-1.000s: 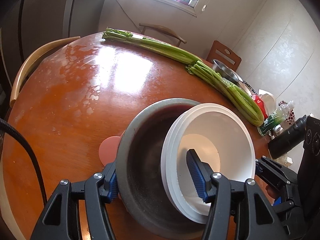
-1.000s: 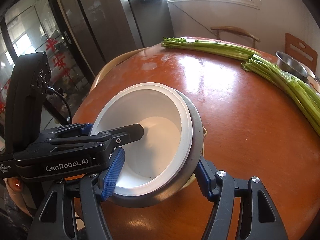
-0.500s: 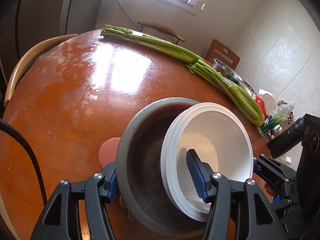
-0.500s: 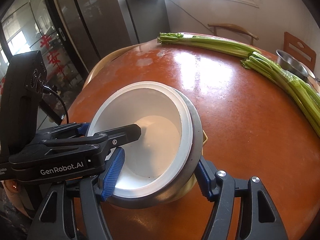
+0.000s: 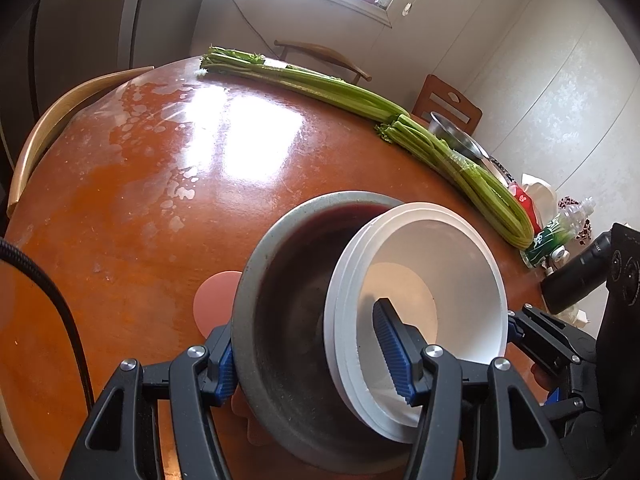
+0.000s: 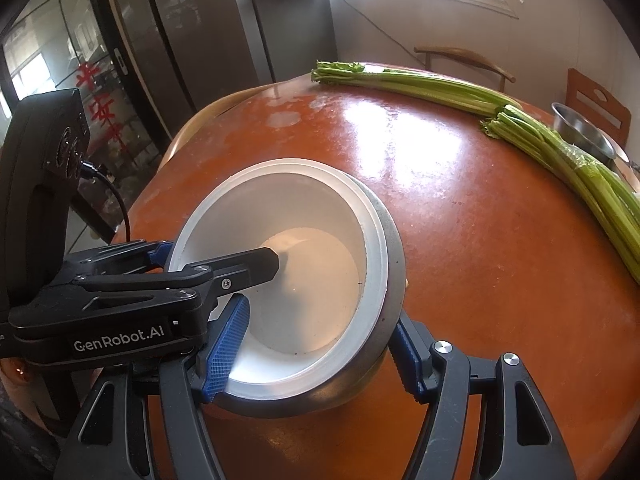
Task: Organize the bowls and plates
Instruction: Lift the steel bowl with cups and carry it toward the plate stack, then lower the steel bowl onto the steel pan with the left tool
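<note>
A grey bowl [image 5: 280,360] with a dark inside is tipped on the round orange table [image 5: 140,200]. White bowls [image 5: 440,272], nested together, sit tilted inside it. My left gripper [image 5: 308,344] is shut across the stack, with one pad on the grey outer wall and the other inside the white bowls. From the opposite side my right gripper [image 6: 316,348] is shut on the same stack: its left pad is inside the white bowls [image 6: 312,280], its right pad on the grey bowl [image 6: 388,248]. The left gripper [image 6: 216,254] also shows in the right wrist view. A pink disc [image 5: 216,300] peeks out from under the grey bowl.
Two long celery bunches [image 5: 452,164] lie along the table's far right side. A steel bowl [image 5: 456,136], a plastic bottle [image 5: 560,232] and a red-and-white bag [image 5: 528,200] stand beyond them. Wooden chairs [image 5: 52,128] ring the table. A black cable [image 5: 60,312] hangs at the left.
</note>
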Available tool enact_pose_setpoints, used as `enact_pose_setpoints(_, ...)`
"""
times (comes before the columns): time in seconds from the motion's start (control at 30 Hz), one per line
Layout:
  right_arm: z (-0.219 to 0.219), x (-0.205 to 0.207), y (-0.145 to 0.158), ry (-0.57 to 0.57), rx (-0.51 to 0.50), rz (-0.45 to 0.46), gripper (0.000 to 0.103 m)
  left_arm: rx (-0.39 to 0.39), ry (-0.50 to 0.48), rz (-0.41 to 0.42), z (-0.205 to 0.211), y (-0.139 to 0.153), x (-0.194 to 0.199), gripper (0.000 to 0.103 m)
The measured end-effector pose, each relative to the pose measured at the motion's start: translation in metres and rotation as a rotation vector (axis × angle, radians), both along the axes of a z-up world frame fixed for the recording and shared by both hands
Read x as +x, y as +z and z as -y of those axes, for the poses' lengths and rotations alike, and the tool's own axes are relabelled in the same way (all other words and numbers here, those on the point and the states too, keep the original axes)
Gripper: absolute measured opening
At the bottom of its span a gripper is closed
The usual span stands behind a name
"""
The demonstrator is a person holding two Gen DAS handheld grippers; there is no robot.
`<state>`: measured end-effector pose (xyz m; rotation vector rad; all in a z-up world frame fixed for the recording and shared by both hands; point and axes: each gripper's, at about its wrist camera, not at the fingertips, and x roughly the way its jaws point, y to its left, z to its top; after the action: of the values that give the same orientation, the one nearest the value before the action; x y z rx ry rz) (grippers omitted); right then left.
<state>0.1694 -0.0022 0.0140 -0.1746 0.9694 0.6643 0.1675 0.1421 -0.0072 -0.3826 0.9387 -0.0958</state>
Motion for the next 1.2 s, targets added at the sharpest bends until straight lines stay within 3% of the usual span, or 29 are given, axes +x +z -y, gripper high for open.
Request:
enact_pose_setpoints(0.87, 0.006, 0.001, 0.002, -0.024, -0.019, 0.045, 0.070, 0.023, 0.001, 0.008, 0.000, 0.002, -0.002, 0.060)
enact_pose_setpoints(1.2, 0.009, -0.003, 0.007, -0.025, -0.010, 0.061, 0.070, 0.049, 0.022, 0.042, -0.001, 0.017, -0.012, 0.060)
